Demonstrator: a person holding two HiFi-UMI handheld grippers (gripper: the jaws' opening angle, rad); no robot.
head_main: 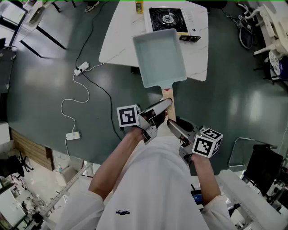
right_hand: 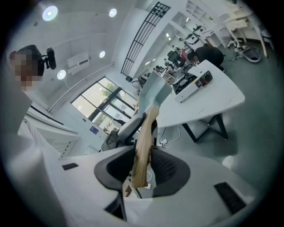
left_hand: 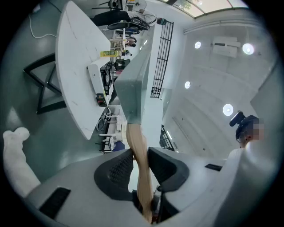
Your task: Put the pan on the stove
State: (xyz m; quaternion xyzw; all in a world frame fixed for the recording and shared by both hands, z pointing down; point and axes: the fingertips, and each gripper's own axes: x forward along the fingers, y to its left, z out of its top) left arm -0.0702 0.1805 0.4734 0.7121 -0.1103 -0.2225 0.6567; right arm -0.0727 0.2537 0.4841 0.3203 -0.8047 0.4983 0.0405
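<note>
pan (head_main: 159, 56) held in the air, near side of the table (head_main: 117, 42). left gripper (left_hand: 141, 166) and right gripper (right_hand: 143, 166) both clamp its wooden handle (head_main: 167, 95). not on the far stove (head_main: 168, 19) yet; placing is left.

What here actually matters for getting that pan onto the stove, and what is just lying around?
Part of the job:
- pan, gripped by its wooden handle in the left hand-held gripper and right hand-held gripper
- stove
- table under it

Just lying about:
- power strip
- white cable
- small yellow thing
</note>
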